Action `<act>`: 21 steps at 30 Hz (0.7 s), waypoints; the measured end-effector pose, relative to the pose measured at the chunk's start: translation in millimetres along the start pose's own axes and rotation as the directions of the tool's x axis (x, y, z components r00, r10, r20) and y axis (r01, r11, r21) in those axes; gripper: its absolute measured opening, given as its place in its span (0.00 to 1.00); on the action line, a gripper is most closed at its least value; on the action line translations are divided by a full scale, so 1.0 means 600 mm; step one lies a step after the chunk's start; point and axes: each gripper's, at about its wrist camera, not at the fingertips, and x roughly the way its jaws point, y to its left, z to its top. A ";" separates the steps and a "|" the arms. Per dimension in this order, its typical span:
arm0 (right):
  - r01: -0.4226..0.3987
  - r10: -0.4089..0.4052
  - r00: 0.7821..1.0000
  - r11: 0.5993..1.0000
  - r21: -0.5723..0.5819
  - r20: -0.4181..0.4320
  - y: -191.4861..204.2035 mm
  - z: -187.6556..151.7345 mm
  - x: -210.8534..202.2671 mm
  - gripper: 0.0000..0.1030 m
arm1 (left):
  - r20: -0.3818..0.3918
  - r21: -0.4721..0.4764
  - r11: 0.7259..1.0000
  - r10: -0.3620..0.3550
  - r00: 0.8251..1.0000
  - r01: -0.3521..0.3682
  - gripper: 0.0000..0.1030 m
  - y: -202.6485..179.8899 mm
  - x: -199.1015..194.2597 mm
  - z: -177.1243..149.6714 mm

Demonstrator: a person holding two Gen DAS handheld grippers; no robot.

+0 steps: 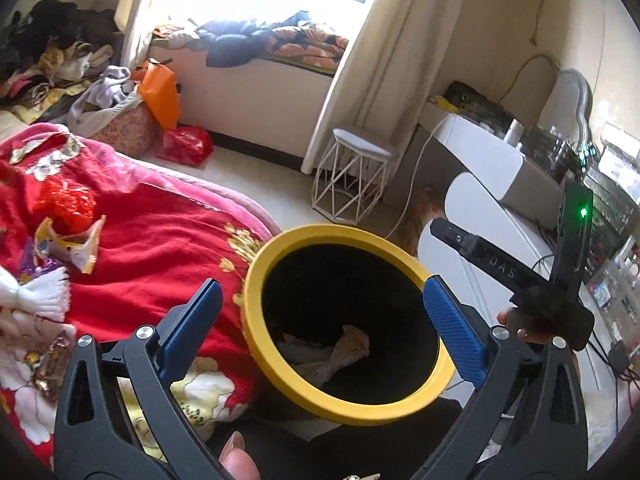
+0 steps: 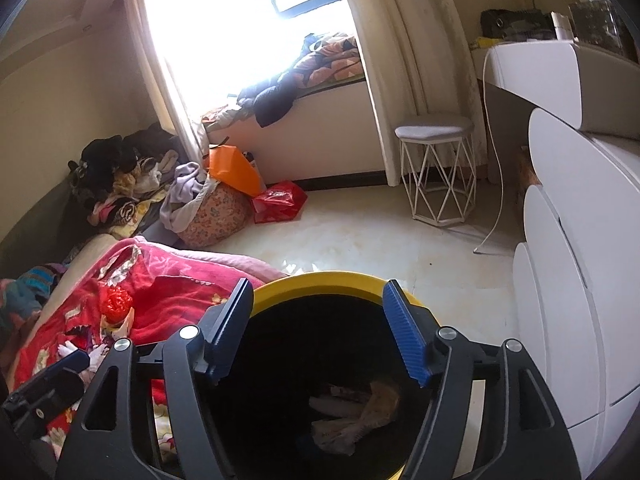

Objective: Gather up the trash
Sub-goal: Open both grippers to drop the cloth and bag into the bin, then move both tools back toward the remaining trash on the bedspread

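A black bin with a yellow rim (image 1: 256,312) stands beside the bed; it also shows in the right wrist view (image 2: 320,280). Crumpled wrappers (image 1: 340,348) lie at its bottom, also seen from the right wrist (image 2: 360,412). My left gripper (image 1: 332,320) is open and empty just above the bin mouth. My right gripper (image 2: 320,332) is open and empty over the bin; its body shows in the left wrist view (image 1: 500,268). More trash lies on the red blanket: a red crinkly wrapper (image 1: 66,204), a torn yellow-white wrapper (image 1: 76,244) and a white tissue (image 1: 36,292).
The red floral blanket (image 1: 160,232) covers the bed on the left. A white wire stool (image 1: 356,176) stands by the curtain. White drawers (image 2: 568,280) are on the right. Orange and red bags (image 2: 256,188) and a clothes pile (image 2: 132,184) sit near the window.
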 end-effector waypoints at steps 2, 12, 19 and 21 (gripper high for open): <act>-0.018 0.018 1.000 1.000 -0.010 0.002 0.010 0.002 -0.004 0.65 | 0.016 0.000 1.000 0.013 1.000 -0.013 0.90 0.006 -0.015 0.004; -0.104 0.103 0.995 0.986 -0.129 -0.019 0.109 -0.010 -0.014 0.70 | 0.092 0.004 0.993 0.114 0.989 -0.115 0.90 0.069 -0.097 0.017; -0.198 0.193 0.980 0.970 -0.142 -0.053 0.170 -0.019 -0.023 0.71 | 0.135 -0.058 0.982 0.187 0.973 -0.181 0.90 0.124 -0.146 0.019; -0.212 0.204 0.977 0.964 -0.159 -0.061 0.191 -0.022 -0.024 0.71 | 0.141 -0.068 0.976 0.215 0.966 -0.207 0.90 0.135 -0.155 0.018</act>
